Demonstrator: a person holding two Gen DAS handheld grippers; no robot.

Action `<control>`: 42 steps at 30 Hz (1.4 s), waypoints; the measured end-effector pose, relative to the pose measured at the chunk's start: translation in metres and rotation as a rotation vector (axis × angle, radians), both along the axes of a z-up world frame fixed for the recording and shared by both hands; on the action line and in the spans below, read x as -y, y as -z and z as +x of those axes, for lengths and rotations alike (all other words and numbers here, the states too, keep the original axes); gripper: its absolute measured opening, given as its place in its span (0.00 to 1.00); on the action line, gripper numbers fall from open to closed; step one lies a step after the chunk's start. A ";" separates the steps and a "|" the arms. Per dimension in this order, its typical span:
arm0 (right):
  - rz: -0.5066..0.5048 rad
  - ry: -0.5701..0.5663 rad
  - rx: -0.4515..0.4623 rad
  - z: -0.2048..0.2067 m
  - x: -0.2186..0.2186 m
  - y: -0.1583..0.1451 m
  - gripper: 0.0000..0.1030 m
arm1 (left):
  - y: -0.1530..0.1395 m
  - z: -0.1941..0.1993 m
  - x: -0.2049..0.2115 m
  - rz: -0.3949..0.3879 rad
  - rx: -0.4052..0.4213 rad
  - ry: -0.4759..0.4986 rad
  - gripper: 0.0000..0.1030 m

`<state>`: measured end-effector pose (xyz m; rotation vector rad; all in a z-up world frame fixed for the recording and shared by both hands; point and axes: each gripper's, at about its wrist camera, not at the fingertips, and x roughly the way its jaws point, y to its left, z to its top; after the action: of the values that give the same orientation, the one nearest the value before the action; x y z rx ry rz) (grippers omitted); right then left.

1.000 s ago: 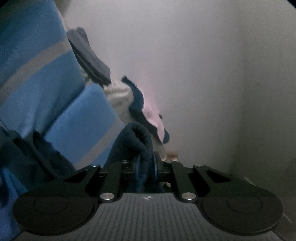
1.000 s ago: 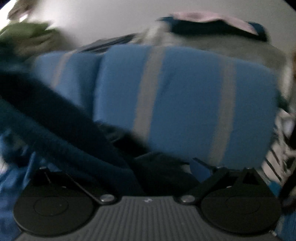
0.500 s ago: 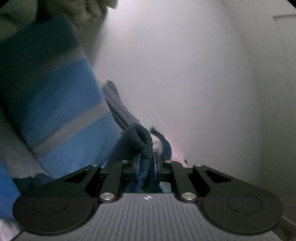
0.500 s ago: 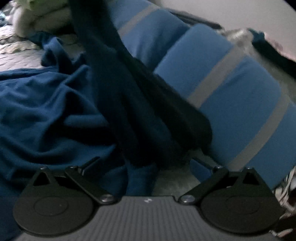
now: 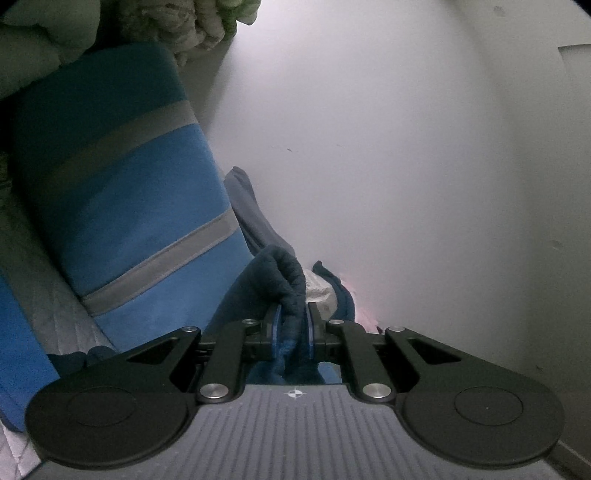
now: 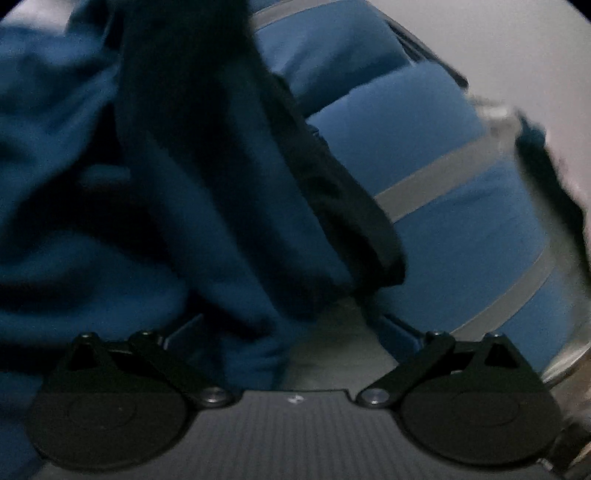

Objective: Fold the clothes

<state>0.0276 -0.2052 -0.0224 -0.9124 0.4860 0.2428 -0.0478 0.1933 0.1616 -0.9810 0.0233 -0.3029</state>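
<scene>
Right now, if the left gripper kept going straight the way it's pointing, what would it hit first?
The left gripper is shut on a dark blue garment. Beyond that, the small clothes heap looks first in line, then the pale wall; depth is unclear.

Left gripper (image 5: 290, 330) lifted higher: striped blue cushion (image 5: 125, 206) now lower-left, pale bedding (image 5: 177, 22) visible far, more bare wall (image 5: 388, 147). Right gripper (image 6: 295, 332) swung nearer dark blue garment (image 6: 207, 192); garment now fills left view.

Dim room, plain white wall (image 5: 369, 147)
</scene>
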 end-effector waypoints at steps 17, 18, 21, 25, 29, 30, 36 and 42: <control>0.836 0.766 -0.201 0.041 0.181 -0.037 0.57 | 0.016 0.030 0.045 0.174 -0.208 0.139 0.13; 0.858 0.800 -0.256 0.041 0.192 -0.030 0.65 | 0.022 0.031 0.048 0.196 -0.251 0.146 0.13; 0.889 0.836 -0.328 0.038 0.209 -0.022 0.87 | 0.038 0.037 0.057 0.260 -0.381 0.170 0.13; 0.724 0.850 -0.230 0.025 0.198 -0.040 0.94 | 0.059 0.044 0.068 0.345 -0.555 0.200 0.13; 0.767 0.718 -0.066 0.007 0.171 -0.066 0.96 | 0.064 0.043 0.072 0.363 -0.599 0.220 0.13; 0.788 0.677 -0.024 0.002 0.164 -0.073 0.96 | 0.062 0.042 0.072 0.355 -0.586 0.223 0.13; 0.762 0.144 0.001 -0.043 0.042 -0.102 0.96 | 0.054 0.041 0.088 0.323 -0.522 0.244 0.13; 0.549 -0.255 -0.014 -0.099 -0.086 -0.092 0.94 | 0.055 0.041 0.088 0.255 -0.511 0.272 0.13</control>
<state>-0.0711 -0.1196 0.0694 -0.4321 0.2901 0.5831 -0.0065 0.1050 0.1063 -0.7789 0.6503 -0.2828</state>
